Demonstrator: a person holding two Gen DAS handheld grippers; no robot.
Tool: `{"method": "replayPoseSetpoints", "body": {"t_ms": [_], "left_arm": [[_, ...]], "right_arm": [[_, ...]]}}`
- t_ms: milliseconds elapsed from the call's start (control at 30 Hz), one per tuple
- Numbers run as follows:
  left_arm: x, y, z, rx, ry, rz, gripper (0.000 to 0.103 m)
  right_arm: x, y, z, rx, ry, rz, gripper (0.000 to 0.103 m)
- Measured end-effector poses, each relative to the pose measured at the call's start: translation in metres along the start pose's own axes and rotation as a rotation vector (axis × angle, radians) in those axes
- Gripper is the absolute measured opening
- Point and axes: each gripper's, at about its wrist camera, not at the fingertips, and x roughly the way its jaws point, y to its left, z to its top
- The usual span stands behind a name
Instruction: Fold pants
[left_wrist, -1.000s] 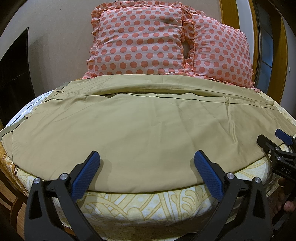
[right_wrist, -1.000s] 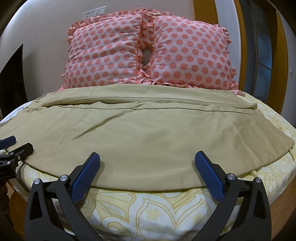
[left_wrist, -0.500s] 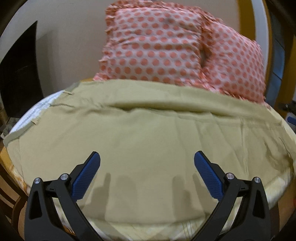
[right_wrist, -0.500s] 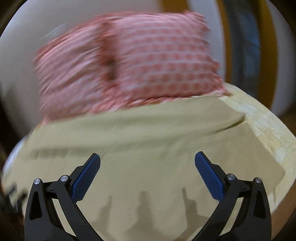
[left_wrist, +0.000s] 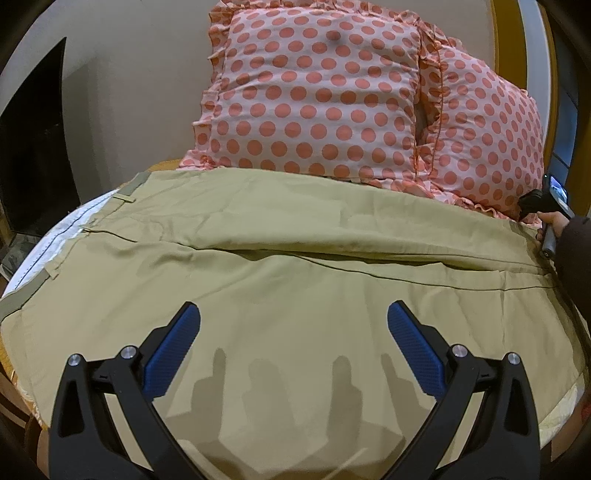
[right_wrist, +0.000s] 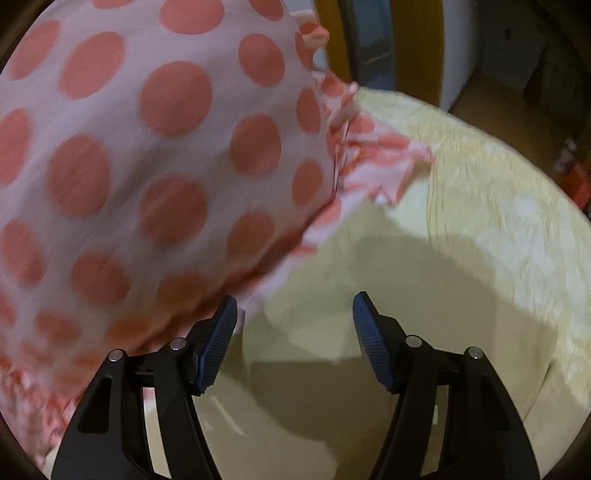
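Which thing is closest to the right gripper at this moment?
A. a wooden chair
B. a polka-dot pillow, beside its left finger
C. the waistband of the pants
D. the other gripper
B: in the right wrist view the open right gripper hangs over khaki cloth with the polka-dot pillow right beside its left finger.

Two polka-dot pillows (left_wrist: 325, 96) are leaning against a plain beige wall (left_wrist: 147, 74) at 12 o'clock. A dark panel (left_wrist: 33, 147) is standing at 9 o'clock; a wooden frame (left_wrist: 506, 37) is rising at 1 o'clock. Yellow patterned bedsheet (right_wrist: 498, 206) is covering the bed.
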Motion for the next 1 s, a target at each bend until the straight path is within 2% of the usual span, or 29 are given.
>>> {"method": "replayPoseSetpoints", "body": {"t_ms": [33, 67, 100, 133, 167, 200, 300, 367, 467, 567, 633, 767, 833, 867, 900, 1000], "left_arm": [[0.002, 0.000, 0.000, -0.003, 0.016, -0.011, 0.101], [0.004, 0.002, 0.001, -0.012, 0.023, -0.026, 0.101], [0.003, 0.002, 0.001, -0.016, 0.020, -0.029, 0.101], [0.003, 0.004, 0.002, -0.024, 0.014, -0.032, 0.101], [0.003, 0.005, 0.001, -0.031, 0.012, -0.036, 0.101], [0.003, 0.005, 0.001, -0.035, 0.015, -0.041, 0.101], [0.004, 0.007, 0.001, -0.044, 0.025, -0.050, 0.101], [0.001, 0.008, 0.000, -0.050, 0.018, -0.050, 0.101], [-0.008, 0.014, -0.001, -0.072, -0.004, -0.060, 0.101], [-0.015, 0.020, 0.000, -0.102, -0.022, -0.073, 0.101], [-0.019, 0.024, 0.002, -0.125, -0.032, -0.079, 0.101], [-0.026, 0.028, 0.008, -0.158, -0.056, -0.082, 0.101], [-0.028, 0.030, 0.011, -0.165, -0.061, -0.078, 0.101], [-0.029, 0.031, 0.011, -0.166, -0.060, -0.075, 0.101], [-0.030, 0.034, 0.012, -0.171, -0.060, -0.073, 0.101], [-0.033, 0.042, 0.017, -0.187, -0.076, -0.090, 0.101]], "right_arm": [[0.004, 0.005, 0.000, -0.044, -0.013, -0.048, 0.064], [0.004, 0.007, -0.002, -0.074, -0.030, -0.075, 0.054], [0.003, 0.005, -0.006, -0.091, -0.057, -0.051, 0.039], [0.003, 0.000, -0.008, -0.091, -0.073, -0.024, 0.031], [0.003, -0.006, -0.008, -0.079, -0.076, -0.003, 0.017], [0.005, -0.019, -0.005, -0.044, -0.076, 0.060, 0.011], [0.001, -0.052, -0.003, 0.063, -0.077, 0.219, 0.005], [-0.018, -0.078, 0.001, 0.121, -0.128, 0.363, 0.004], [-0.066, -0.130, -0.017, 0.174, -0.202, 0.587, 0.004], [-0.126, -0.168, -0.065, 0.199, -0.223, 0.689, 0.004], [-0.142, -0.204, -0.110, 0.229, -0.186, 0.698, 0.004], [-0.133, -0.233, -0.151, 0.317, -0.048, 0.697, 0.006], [-0.126, -0.239, -0.160, 0.359, 0.031, 0.687, 0.013], [-0.126, -0.240, -0.163, 0.369, 0.047, 0.692, 0.028], [-0.124, -0.240, -0.163, 0.375, 0.049, 0.711, 0.033], [-0.125, -0.235, -0.164, 0.356, 0.028, 0.690, 0.041]]}}
